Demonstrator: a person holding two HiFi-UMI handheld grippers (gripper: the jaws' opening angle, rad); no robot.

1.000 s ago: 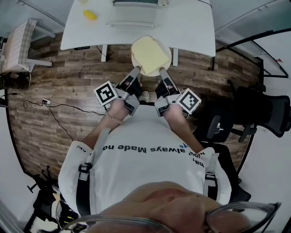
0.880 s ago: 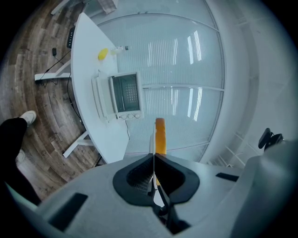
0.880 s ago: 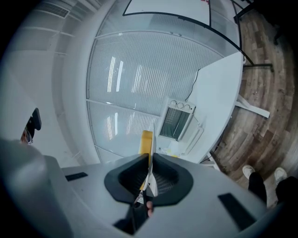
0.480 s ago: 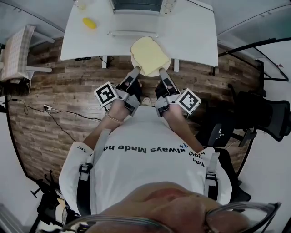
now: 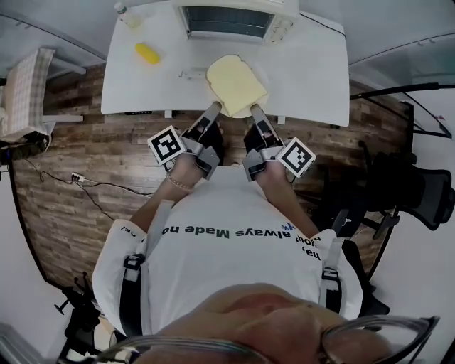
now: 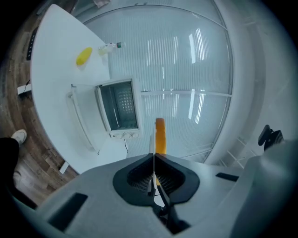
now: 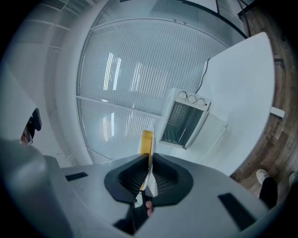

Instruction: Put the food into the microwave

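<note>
A white plate [image 5: 259,74] with a pale yellow slice of food [image 5: 235,84] hangs level over the front part of the white table [image 5: 313,64]. My left gripper [image 5: 212,111] is shut on the plate's near left rim, and my right gripper [image 5: 254,112] is shut on its near right rim. Just beyond stands the microwave [image 5: 236,18], its glass door [image 5: 193,72] folded down onto the table. The left gripper view has the plate [image 6: 152,139] edge-on in my left gripper [image 6: 153,157], with the food [image 6: 159,134] and microwave [image 6: 118,109] beyond. In the right gripper view my right gripper [image 7: 148,161] clamps the plate [image 7: 150,151], with the microwave [image 7: 186,119] ahead.
A small yellow object [image 5: 148,52] lies on the table's left part, and a small bottle [image 5: 125,11] stands at its far left corner. A black office chair [image 5: 409,188] stands on the wooden floor to my right. A cable [image 5: 85,174] runs over the floor on the left.
I have stepped toward the table: the plate, earlier at the table's front edge, now hangs over it, and the microwave has come into the head view. Both grips are unchanged.
</note>
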